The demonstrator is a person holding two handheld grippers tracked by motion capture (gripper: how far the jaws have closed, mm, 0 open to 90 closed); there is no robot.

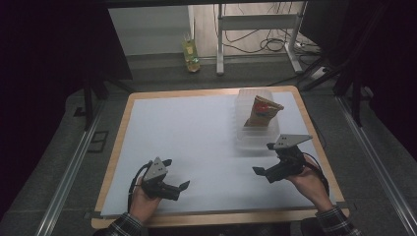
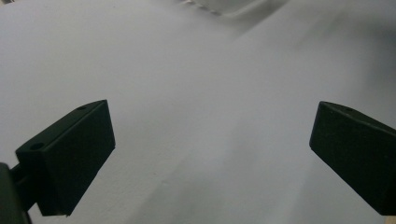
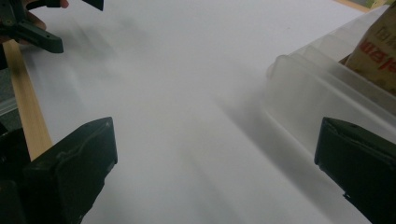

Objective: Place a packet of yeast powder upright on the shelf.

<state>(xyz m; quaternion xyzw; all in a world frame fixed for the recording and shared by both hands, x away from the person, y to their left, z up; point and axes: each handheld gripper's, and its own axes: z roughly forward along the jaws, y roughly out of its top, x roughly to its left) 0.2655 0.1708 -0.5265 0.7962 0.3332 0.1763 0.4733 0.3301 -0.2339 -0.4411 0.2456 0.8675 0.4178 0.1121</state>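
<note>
A clear plastic container [image 1: 255, 123] stands at the back right of the white table sheet [image 1: 196, 128]. Upright inside it is a brown snack bag [image 1: 263, 110] with red print. My left gripper [image 1: 176, 173] hovers near the front left, open and holding nothing. My right gripper [image 1: 263, 158] is at the front right, just in front of the container, and is also open. In the left gripper view the jaws of the left gripper [image 2: 210, 149] are spread wide over bare sheet. The right gripper [image 3: 215, 163] has the container [image 3: 317, 93] and the bag [image 3: 373, 51] ahead to its right.
The wooden table rim [image 1: 221, 219] frames the sheet. On the floor beyond the table are a yellow-green bottle [image 1: 191, 54], white desk legs [image 1: 220, 44] and cables [image 1: 275, 44]. The left gripper [image 3: 32, 28] appears far off in the right gripper view.
</note>
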